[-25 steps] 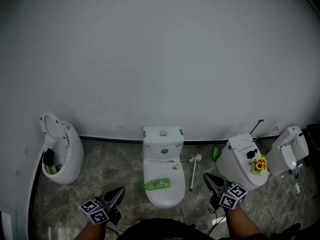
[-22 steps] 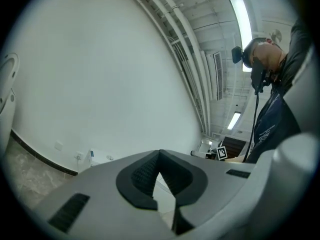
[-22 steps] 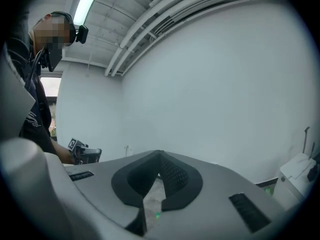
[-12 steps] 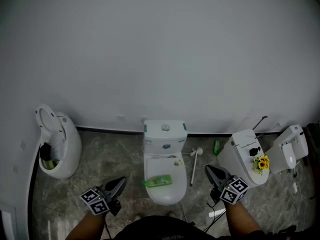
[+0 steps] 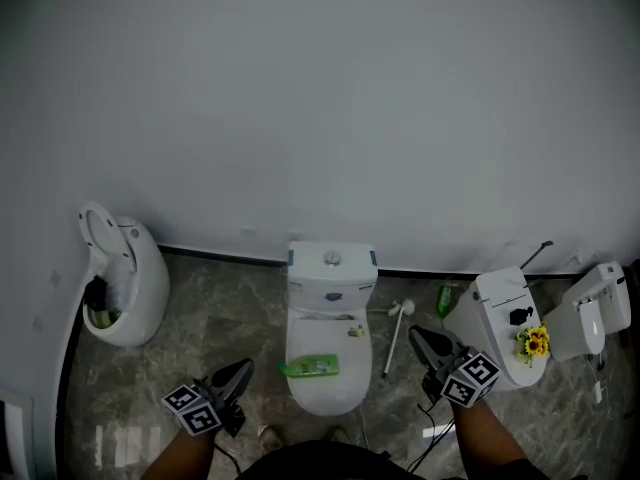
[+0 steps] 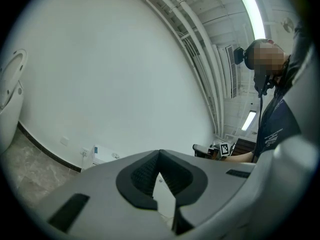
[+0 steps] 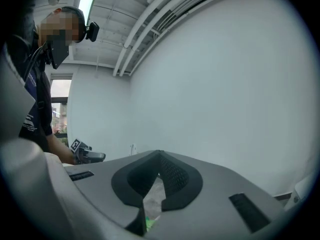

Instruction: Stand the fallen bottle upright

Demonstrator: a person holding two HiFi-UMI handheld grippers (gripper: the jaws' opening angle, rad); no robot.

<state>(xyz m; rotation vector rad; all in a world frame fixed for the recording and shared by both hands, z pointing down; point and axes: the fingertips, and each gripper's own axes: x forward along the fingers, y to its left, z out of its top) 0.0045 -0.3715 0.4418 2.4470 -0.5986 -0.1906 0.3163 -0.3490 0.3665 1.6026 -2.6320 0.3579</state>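
You're in a bare washroom-like test space, not a home: a left toilet (image 5: 125,293), a middle toilet (image 5: 330,333) and a right toilet (image 5: 500,323) line one blank white wall (image 5: 320,118) on a marbled floor (image 5: 220,318), under exposed ceiling pipes (image 6: 192,34) and a strip light (image 6: 252,9).

A green bottle (image 5: 310,367) is shown lying flat on its side on a closed white toilet lid (image 5: 326,396), its length set crosswise, left to right. A paler patch, possibly a label, is seen along its body.

Plain white wall (image 5: 320,98) meets grey marbled floor (image 5: 220,318) at dark skirting (image 5: 220,255).
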